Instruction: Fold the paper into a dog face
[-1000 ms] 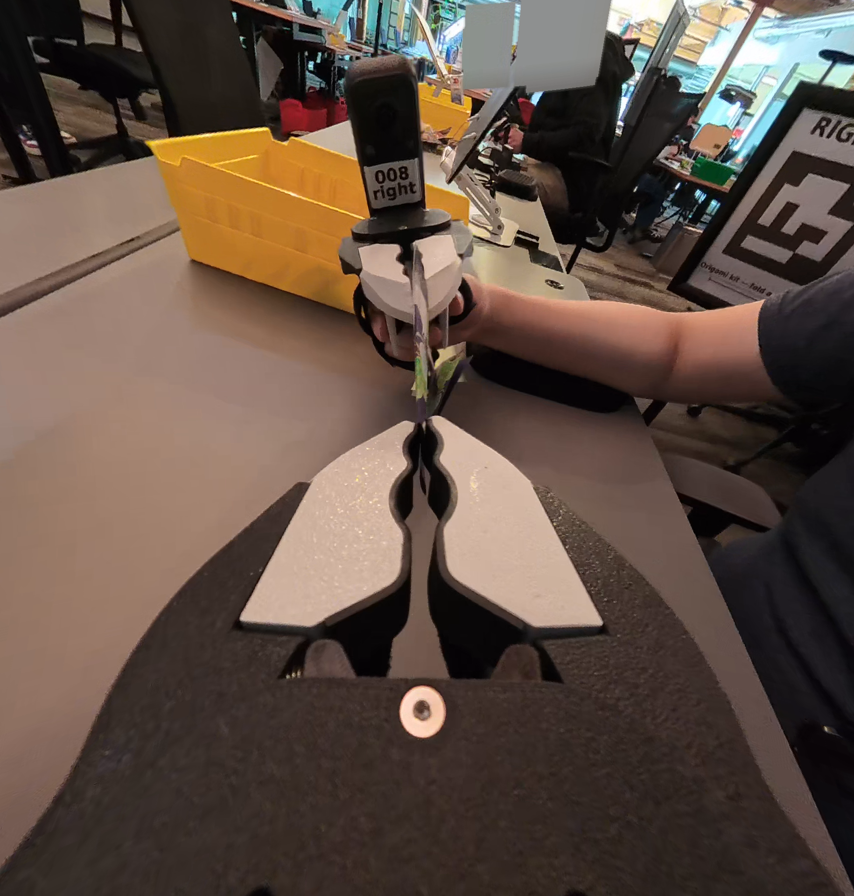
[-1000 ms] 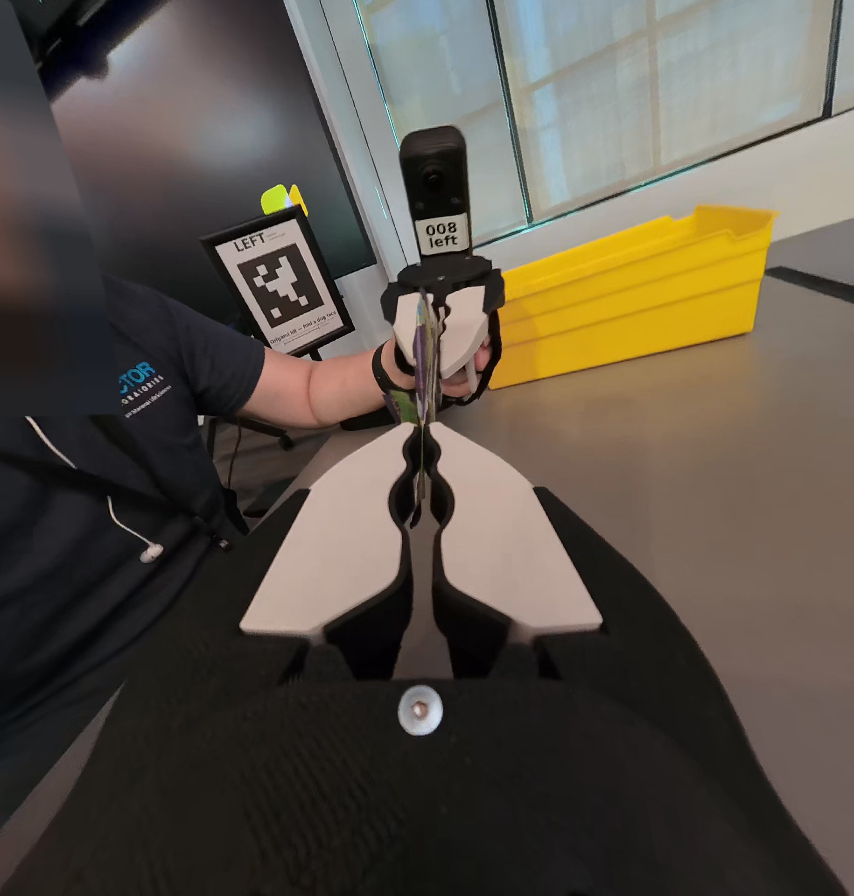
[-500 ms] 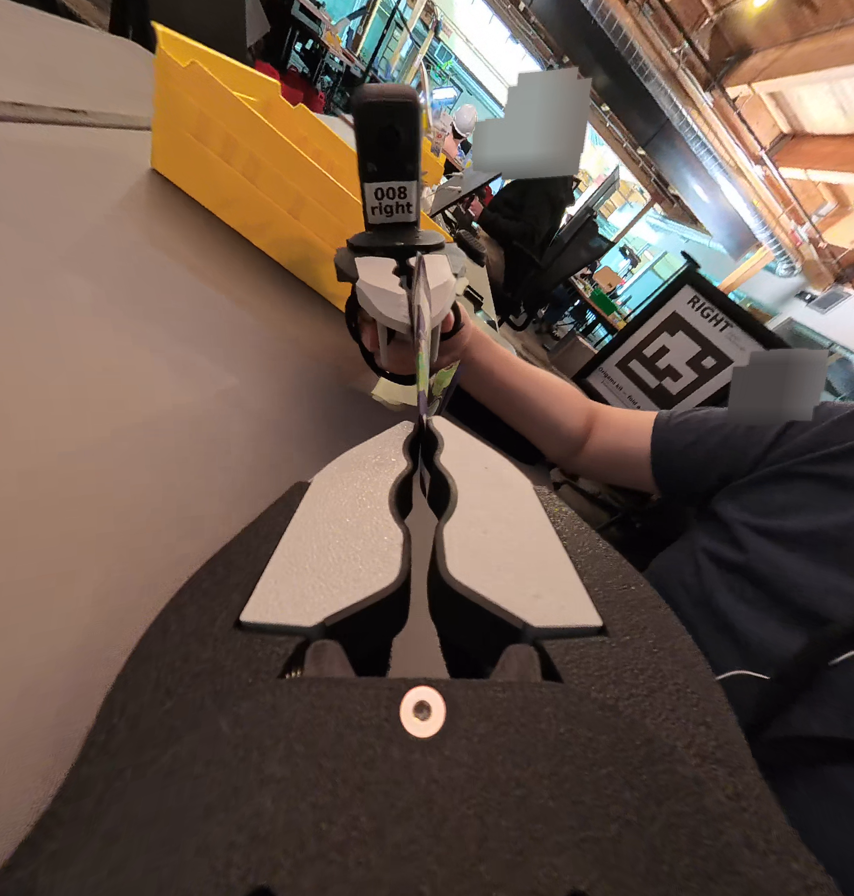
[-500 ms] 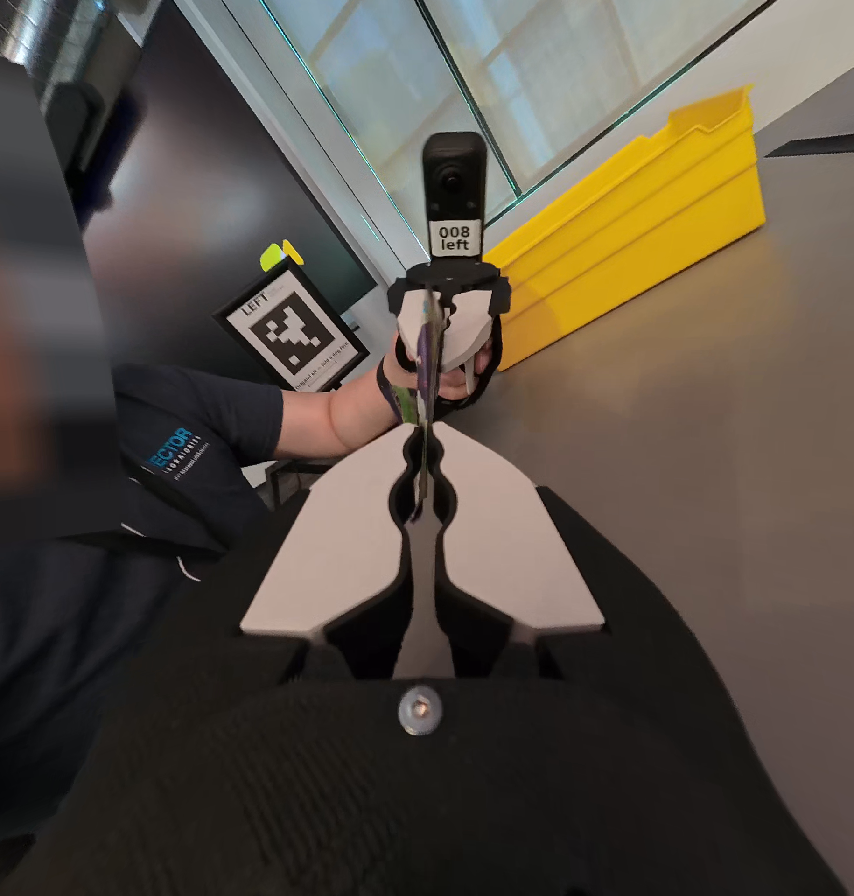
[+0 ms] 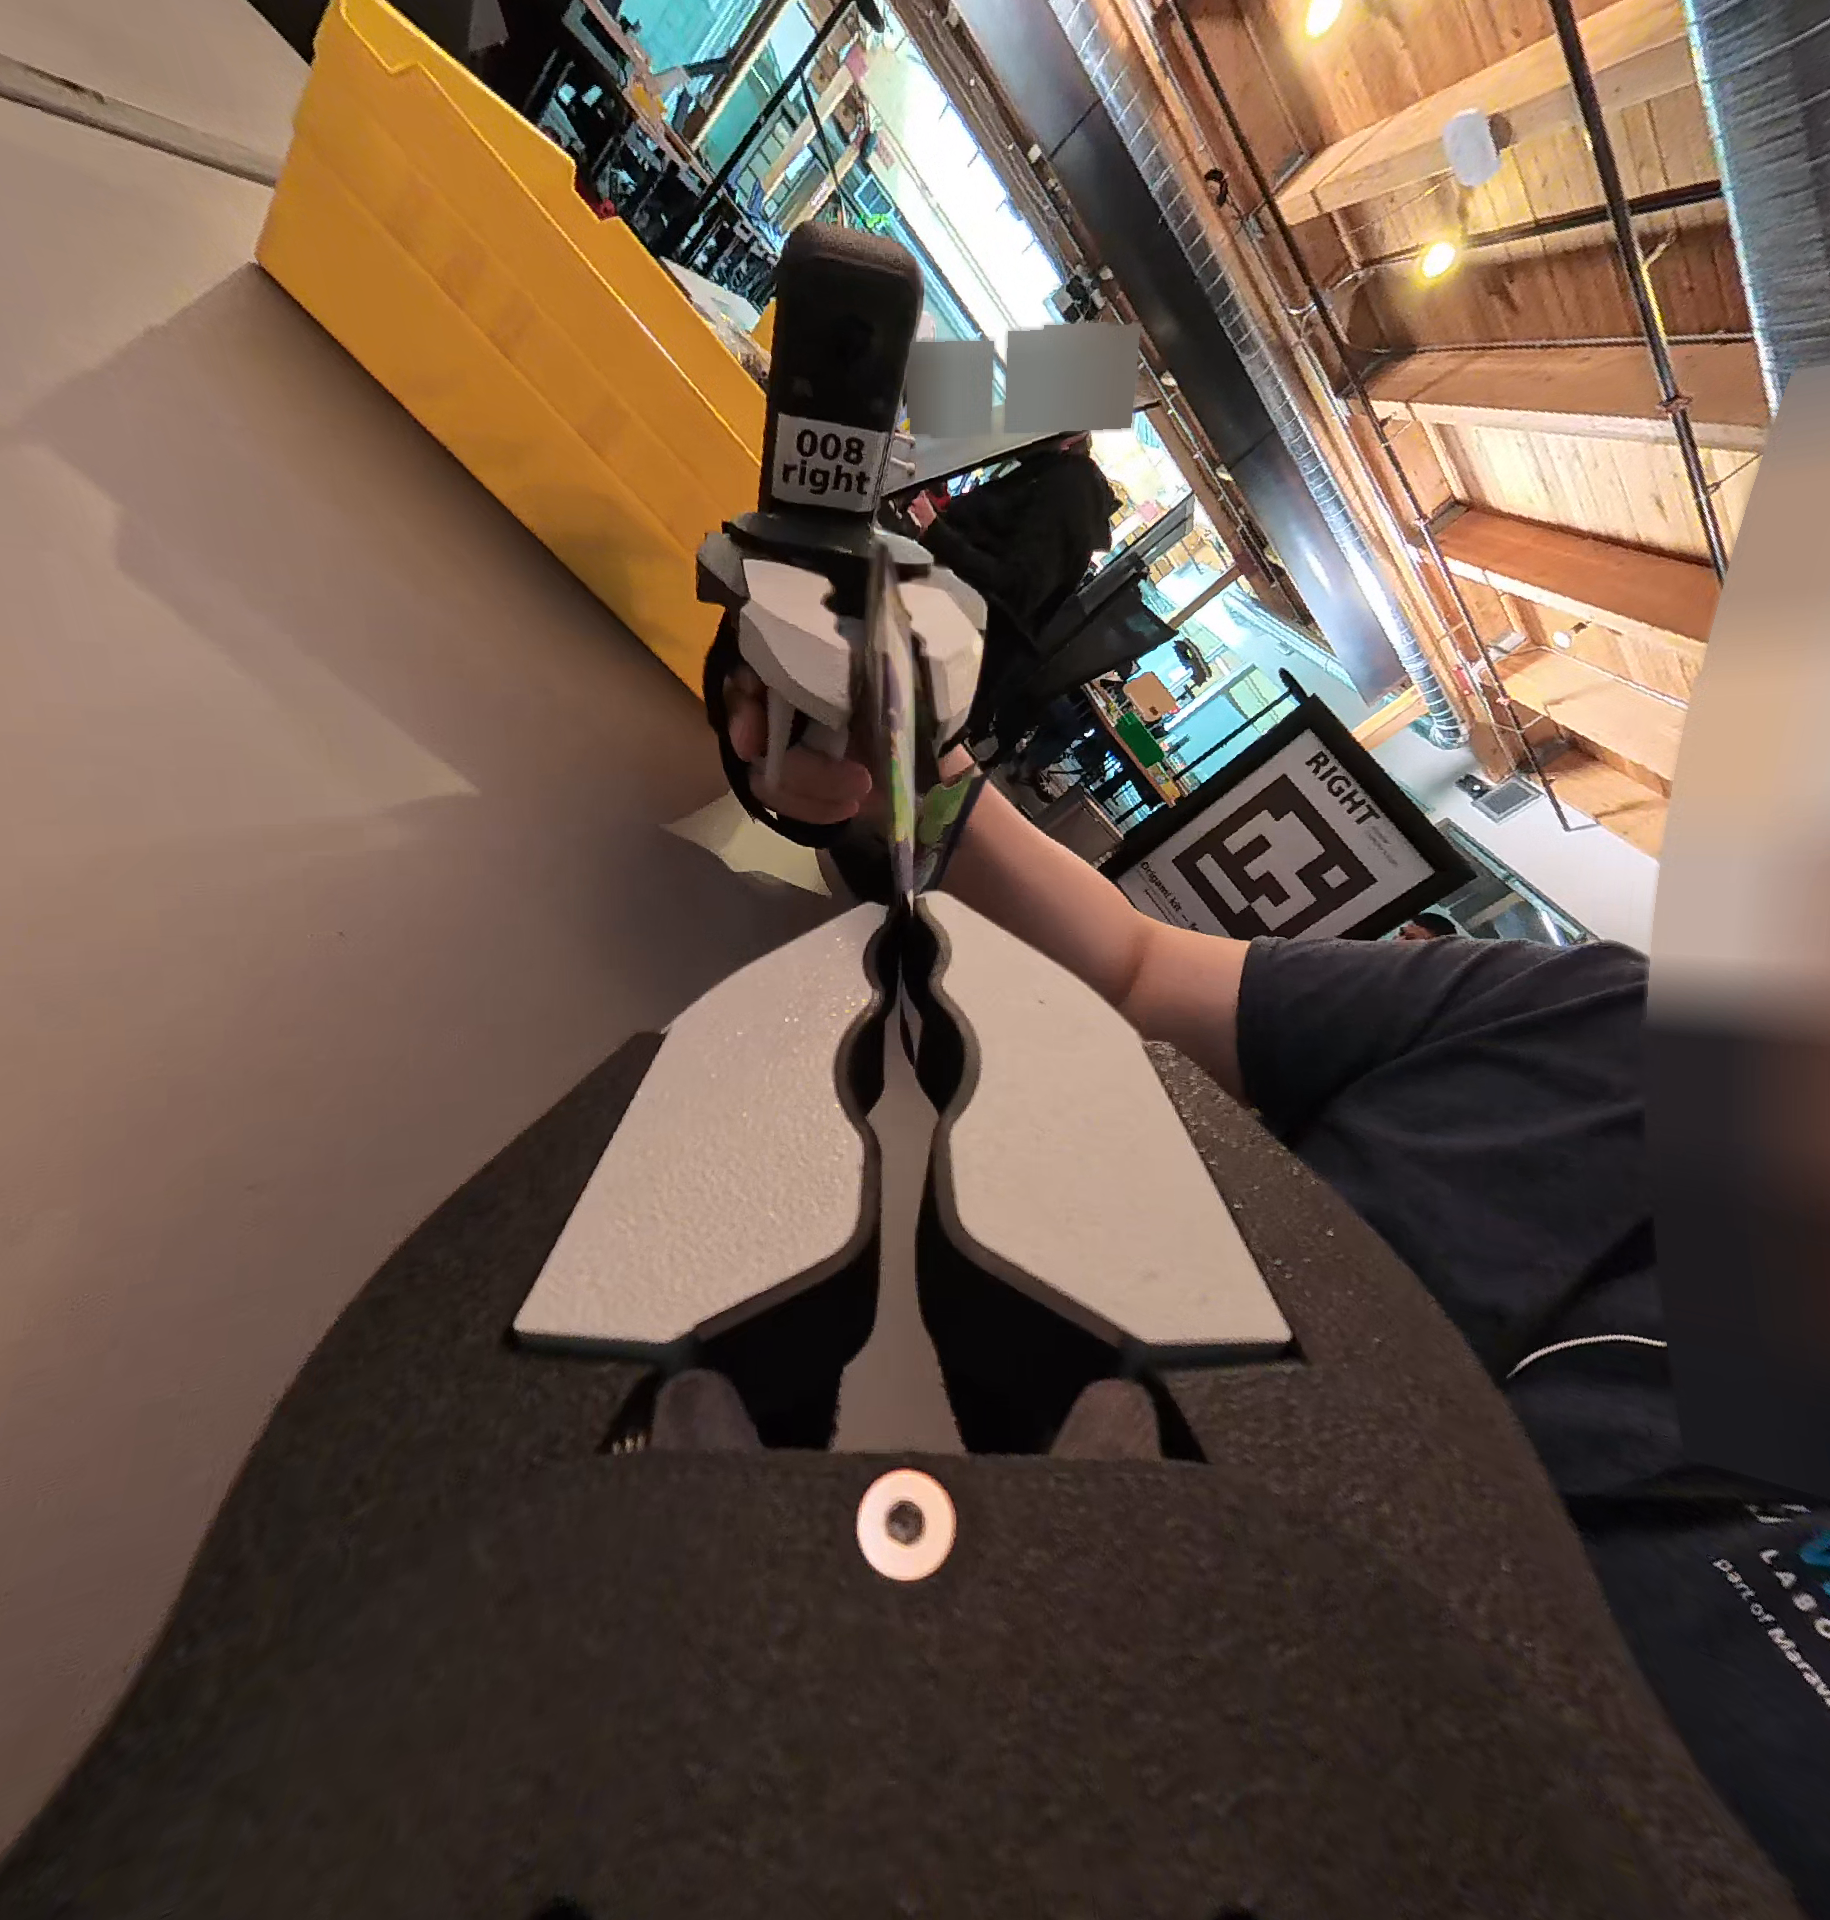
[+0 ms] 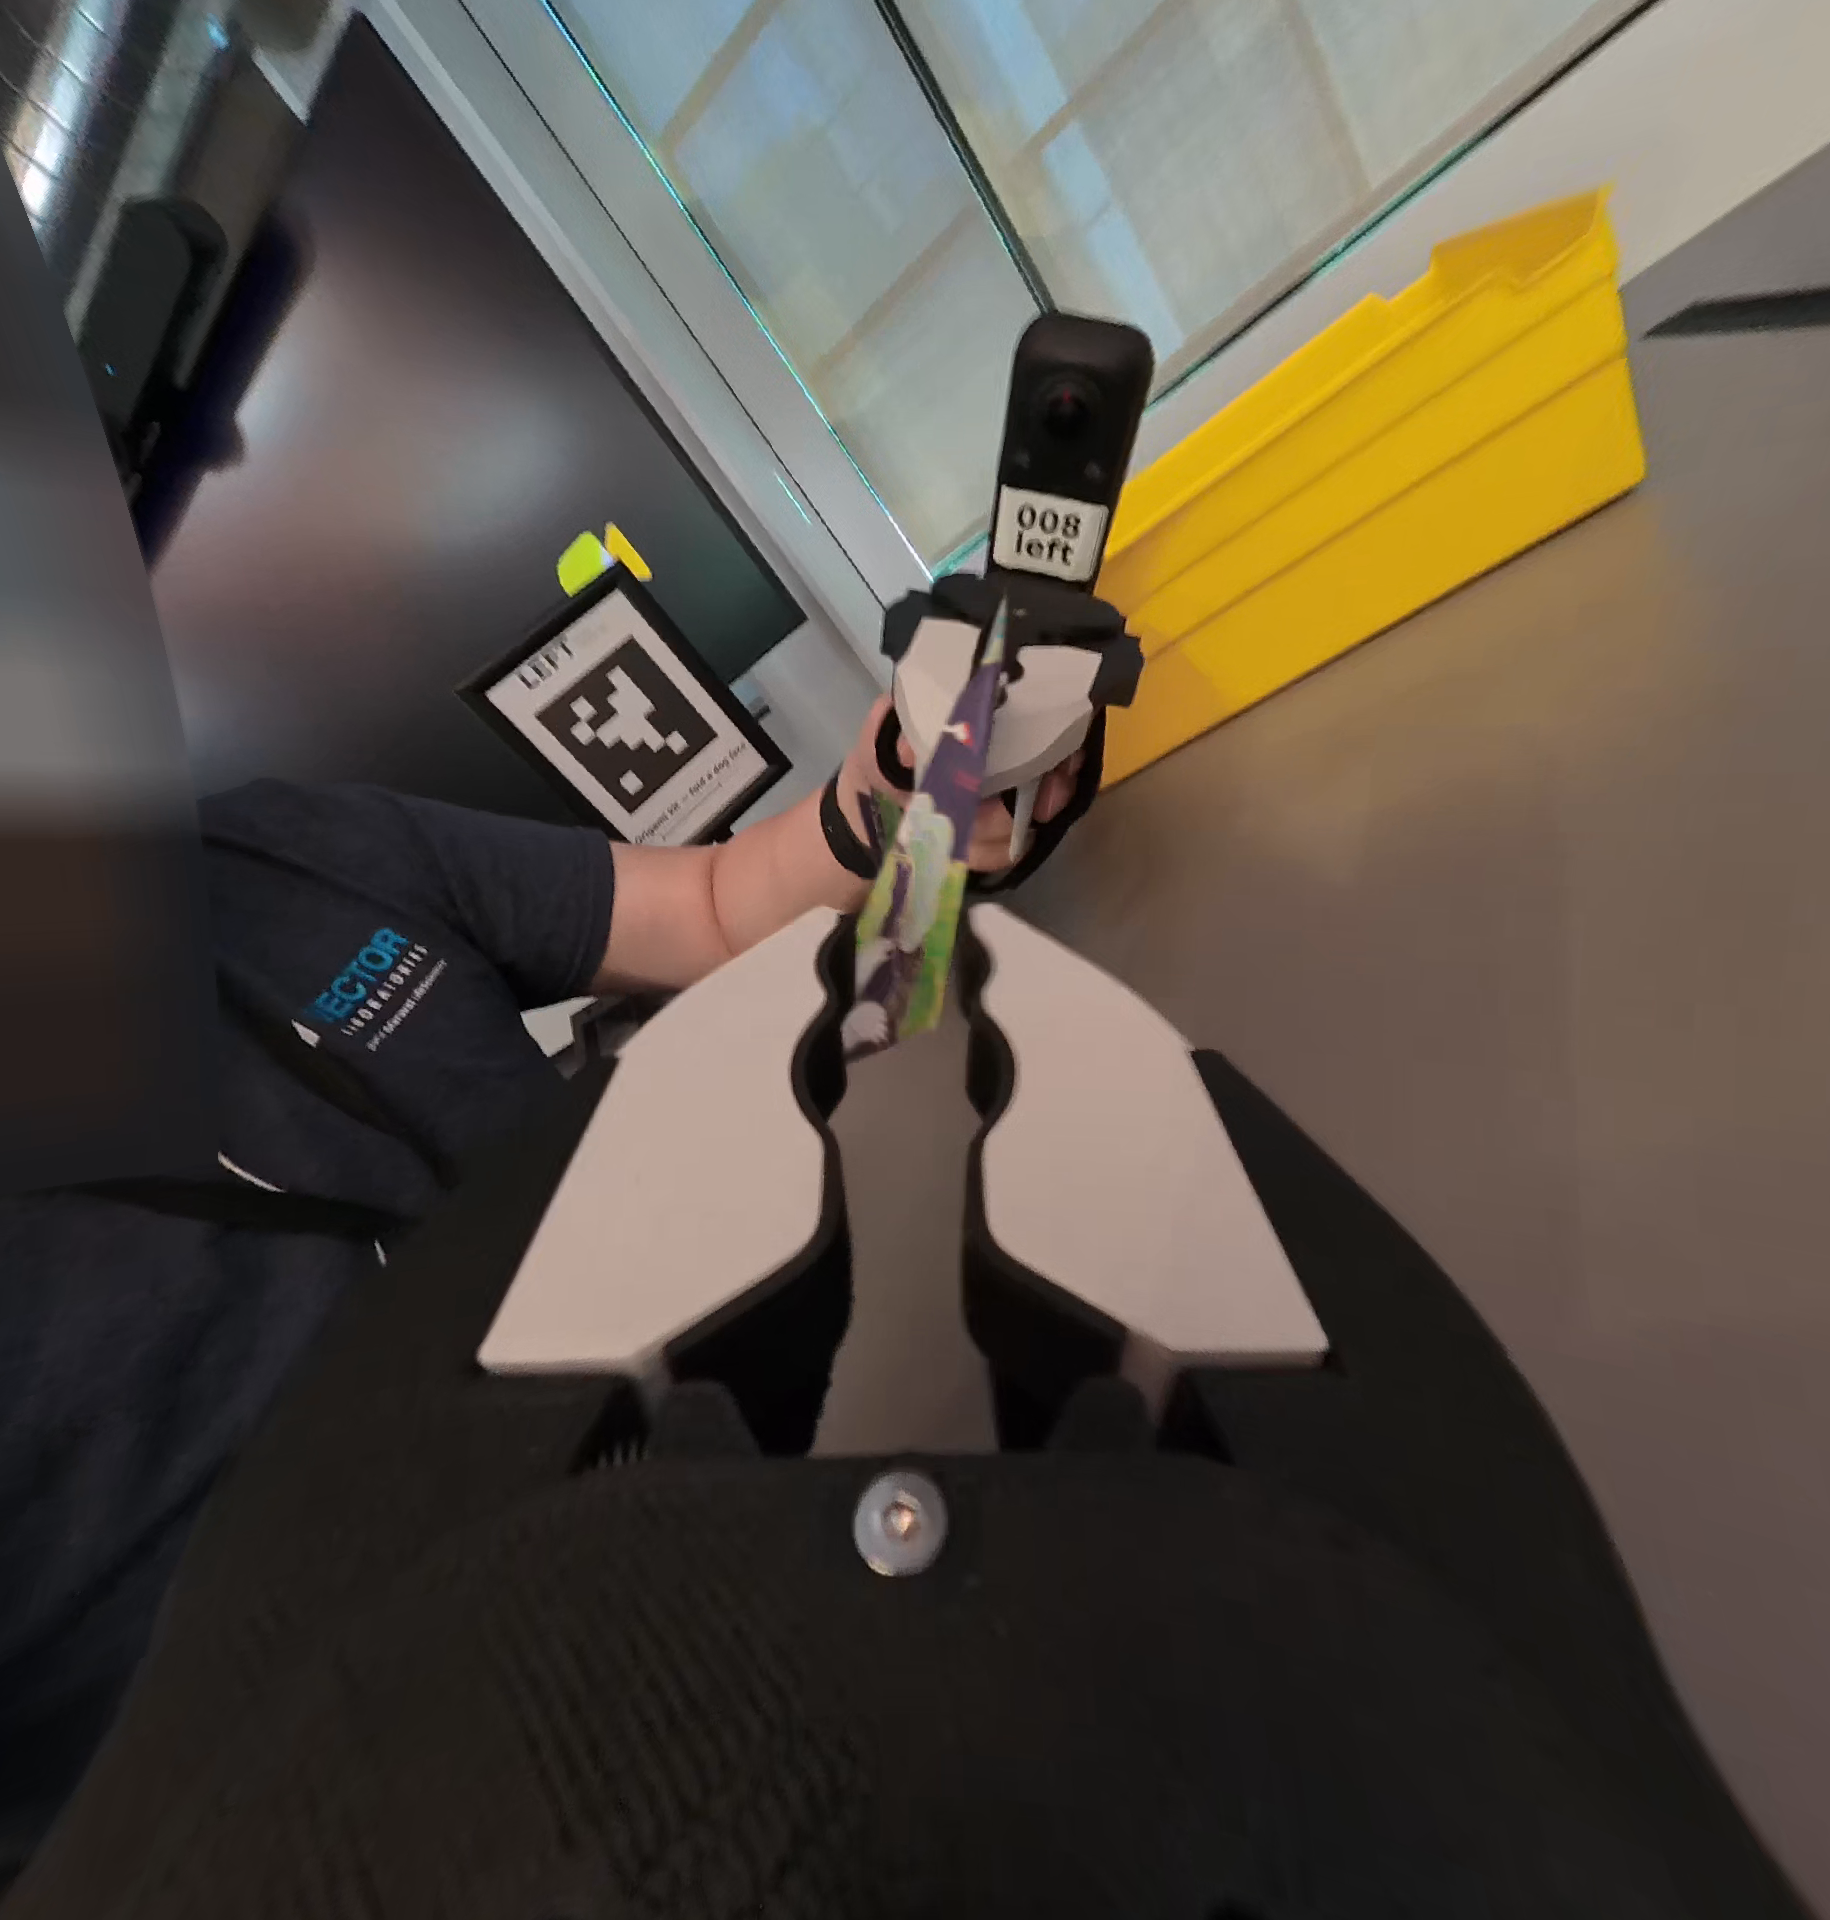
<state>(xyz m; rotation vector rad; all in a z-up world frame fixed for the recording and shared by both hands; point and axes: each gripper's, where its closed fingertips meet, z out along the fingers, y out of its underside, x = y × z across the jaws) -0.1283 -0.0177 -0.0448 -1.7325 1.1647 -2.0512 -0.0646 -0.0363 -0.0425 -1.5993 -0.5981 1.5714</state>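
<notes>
The paper (image 6: pixel 916 894) is a folded sheet printed in purple, green and white, held in the air above the grey table (image 5: pixel 215 831). My left gripper (image 5: pixel 906 914) is shut on one end of it. From there the paper (image 5: pixel 895 727) runs edge-on toward my right gripper (image 5: pixel 875 665), which faces me. In the right wrist view my right gripper (image 6: pixel 906 935) is open. The paper's loose end hangs between its fingers without being pinched. The left gripper (image 6: pixel 994 686) shows beyond, clamped on the far end.
A yellow bin (image 5: pixel 495 312) stands on the table behind the grippers and also shows in the right wrist view (image 6: pixel 1410 436). Framed marker signs (image 5: pixel 1295 842) (image 6: pixel 630 727) stand off the table's edge. A pale sheet (image 5: pixel 745 842) lies under the right hand. The person's arms reach in from the side. Spacing between my two grippers at the tips: around 8 cm.
My right gripper has opened and let go of the paper. Both grippers have tilted, so the room looks rolled. The paper has swung to show its printed face in the right wrist view.
</notes>
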